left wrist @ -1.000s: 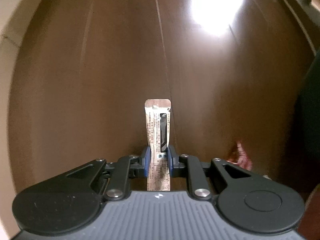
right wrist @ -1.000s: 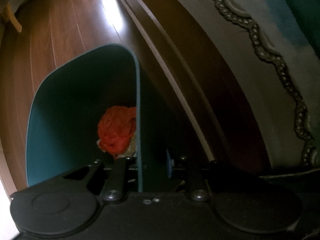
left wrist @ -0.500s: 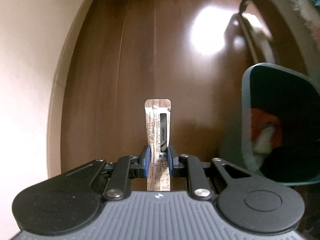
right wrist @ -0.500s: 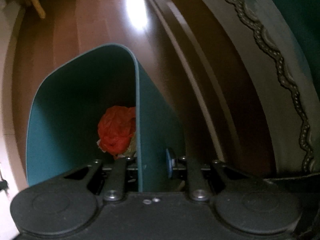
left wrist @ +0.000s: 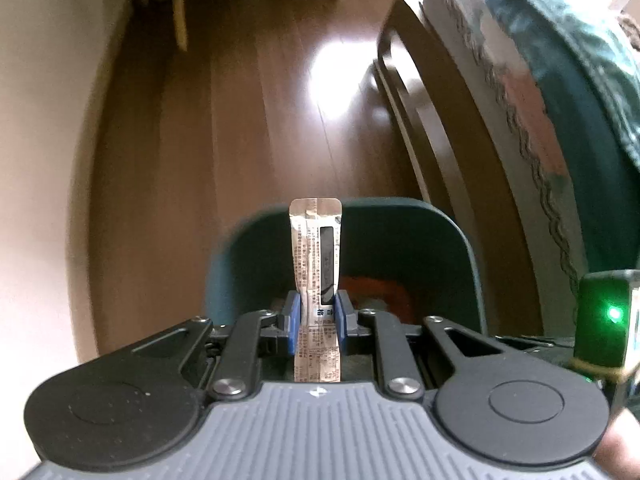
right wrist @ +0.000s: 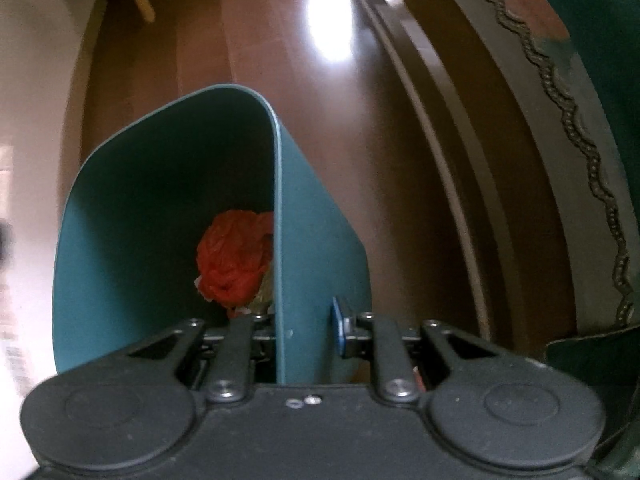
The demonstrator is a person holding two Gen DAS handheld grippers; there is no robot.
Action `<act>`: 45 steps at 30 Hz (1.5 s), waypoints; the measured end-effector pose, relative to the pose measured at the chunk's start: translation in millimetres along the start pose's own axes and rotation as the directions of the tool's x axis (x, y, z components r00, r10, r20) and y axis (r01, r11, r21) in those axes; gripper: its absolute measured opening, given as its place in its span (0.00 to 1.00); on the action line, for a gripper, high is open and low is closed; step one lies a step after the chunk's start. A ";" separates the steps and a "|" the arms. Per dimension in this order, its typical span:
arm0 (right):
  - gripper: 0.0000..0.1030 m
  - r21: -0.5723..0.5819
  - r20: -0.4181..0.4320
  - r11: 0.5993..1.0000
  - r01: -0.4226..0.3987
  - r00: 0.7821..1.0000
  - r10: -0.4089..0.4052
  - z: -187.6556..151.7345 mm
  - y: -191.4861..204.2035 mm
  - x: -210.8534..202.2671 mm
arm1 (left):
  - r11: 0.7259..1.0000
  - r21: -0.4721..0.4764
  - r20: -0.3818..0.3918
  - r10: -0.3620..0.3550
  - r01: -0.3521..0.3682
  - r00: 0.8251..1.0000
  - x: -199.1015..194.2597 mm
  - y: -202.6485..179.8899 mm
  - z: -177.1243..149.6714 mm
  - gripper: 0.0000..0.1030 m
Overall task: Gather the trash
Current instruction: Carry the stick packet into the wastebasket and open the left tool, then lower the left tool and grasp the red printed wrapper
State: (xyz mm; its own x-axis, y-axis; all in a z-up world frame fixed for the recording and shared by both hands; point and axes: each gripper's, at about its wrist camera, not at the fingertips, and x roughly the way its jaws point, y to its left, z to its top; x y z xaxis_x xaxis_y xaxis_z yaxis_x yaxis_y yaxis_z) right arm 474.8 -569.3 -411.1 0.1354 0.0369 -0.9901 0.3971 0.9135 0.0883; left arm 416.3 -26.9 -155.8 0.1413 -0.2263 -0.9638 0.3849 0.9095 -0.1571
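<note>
- The left gripper point(left wrist: 316, 320) has its blue pads point(left wrist: 292, 320) pressed together on a narrow printed sachet point(left wrist: 316, 256), which stands upright out of the jaws toward 12 o'clock.
- Behind the sachet, from 9 to 3 o'clock, gapes the mouth of a teal bin point(left wrist: 460, 240) on the wooden floor point(left wrist: 240, 120); the sachet's upper end crosses the bin's far rim.
- The right gripper point(right wrist: 306, 328) is clamped on the bin's point(right wrist: 160, 200) side wall, one finger inside, the other pad point(right wrist: 340, 326) outside.
- A crumpled red bag point(right wrist: 234, 256) lies at the bin's bottom.
- At 2 o'clock runs a dark bed frame point(right wrist: 480, 160) with a trimmed green cover point(right wrist: 600, 20).
</note>
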 end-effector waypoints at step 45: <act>0.19 0.202 -0.022 0.975 0.093 0.996 -0.090 21.5 -82.5 52.5 | 0.997 0.040 0.033 0.061 -0.062 0.998 95.5 56.2 -86.6 0.77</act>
State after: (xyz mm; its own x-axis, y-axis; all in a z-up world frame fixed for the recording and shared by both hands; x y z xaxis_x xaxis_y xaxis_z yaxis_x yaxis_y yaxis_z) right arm 468.7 -651.4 -468.0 0.0786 -0.0365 -0.9962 0.5829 0.8124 0.0162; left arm 372.5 32.7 -275.3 0.1942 -0.1816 -0.9640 0.4116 0.9071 -0.0879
